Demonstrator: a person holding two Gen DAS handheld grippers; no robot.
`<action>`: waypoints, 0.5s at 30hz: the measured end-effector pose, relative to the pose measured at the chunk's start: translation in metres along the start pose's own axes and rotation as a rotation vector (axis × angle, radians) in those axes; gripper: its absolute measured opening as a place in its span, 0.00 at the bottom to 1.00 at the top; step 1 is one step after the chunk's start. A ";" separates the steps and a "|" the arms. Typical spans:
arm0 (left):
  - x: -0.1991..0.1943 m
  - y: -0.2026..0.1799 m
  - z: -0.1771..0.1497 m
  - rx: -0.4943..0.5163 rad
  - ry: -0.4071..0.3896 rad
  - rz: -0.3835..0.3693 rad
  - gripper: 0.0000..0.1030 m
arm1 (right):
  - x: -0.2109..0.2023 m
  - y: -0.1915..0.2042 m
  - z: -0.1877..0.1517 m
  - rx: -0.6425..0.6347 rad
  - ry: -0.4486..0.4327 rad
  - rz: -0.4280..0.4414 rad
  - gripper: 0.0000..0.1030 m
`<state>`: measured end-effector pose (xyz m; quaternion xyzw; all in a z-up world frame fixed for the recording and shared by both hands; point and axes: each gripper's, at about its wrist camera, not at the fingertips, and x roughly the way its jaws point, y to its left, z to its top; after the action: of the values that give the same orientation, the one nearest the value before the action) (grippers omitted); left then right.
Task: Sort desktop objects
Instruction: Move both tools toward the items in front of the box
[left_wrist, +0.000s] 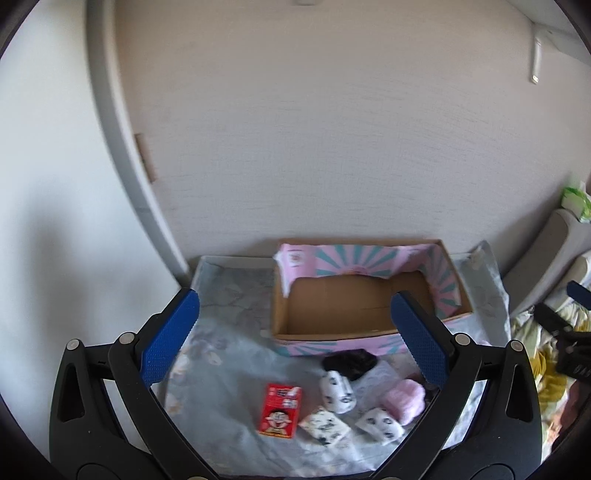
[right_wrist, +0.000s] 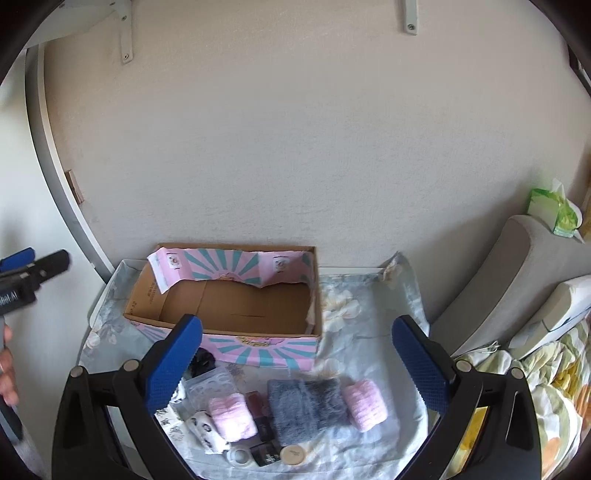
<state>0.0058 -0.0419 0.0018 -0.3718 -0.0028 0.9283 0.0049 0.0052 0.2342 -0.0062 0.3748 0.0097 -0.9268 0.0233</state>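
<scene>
**A:** Low in both wrist views, on the flowered cloth (right_wrist: 364, 310), lies the clutter to be sorted. Behind it, mid-frame, stands the open cardboard box (left_wrist: 332, 312), and nothing shows inside it.

**B:** And the grippers?

**A:** Both spread wide and carrying nothing. The left gripper (left_wrist: 291, 338) hangs above the red carton (left_wrist: 280, 410), with the black-and-white printed rolls (left_wrist: 338, 389) beside it toward the right of the frame. The right gripper (right_wrist: 297, 363) hangs over the grey fuzzy cloth (right_wrist: 306, 410), which has a pink roll (right_wrist: 365, 404) touching it at the right.

**B:** What could go wrong?

**A:** My worry is crowding. The pieces lie packed together, some touching, so wide jaws coming down on one could catch a neighbour or drag the cloth beneath. The soft rolls might squash and slip. The box's torn pink lining (right_wrist: 166, 271) curls over the rim at its upper left and could snag something dropped there.

**B:** Does either view add anything?

**A:** The right view alone shows the clear plastic case (right_wrist: 212, 386), the tape ring (right_wrist: 239, 455), the round beige lid (right_wrist: 293, 453) and the dark small boxes (right_wrist: 264, 417) low in the frame, plus a hand (right_wrist: 5, 363) at the far left edge. Only the left view shows the red carton.
</scene>
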 end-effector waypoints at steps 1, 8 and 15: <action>0.001 0.007 -0.002 -0.009 0.002 0.003 1.00 | 0.000 -0.003 0.000 0.002 0.001 0.000 1.00; 0.036 0.039 -0.051 -0.080 0.117 -0.025 1.00 | 0.021 -0.016 -0.026 0.019 0.080 -0.015 1.00; 0.074 0.039 -0.111 -0.061 0.234 -0.016 1.00 | 0.048 -0.029 -0.070 -0.013 0.166 -0.012 1.00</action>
<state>0.0286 -0.0798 -0.1304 -0.4773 -0.0336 0.8781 0.0013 0.0179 0.2642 -0.0904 0.4499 0.0200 -0.8926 0.0193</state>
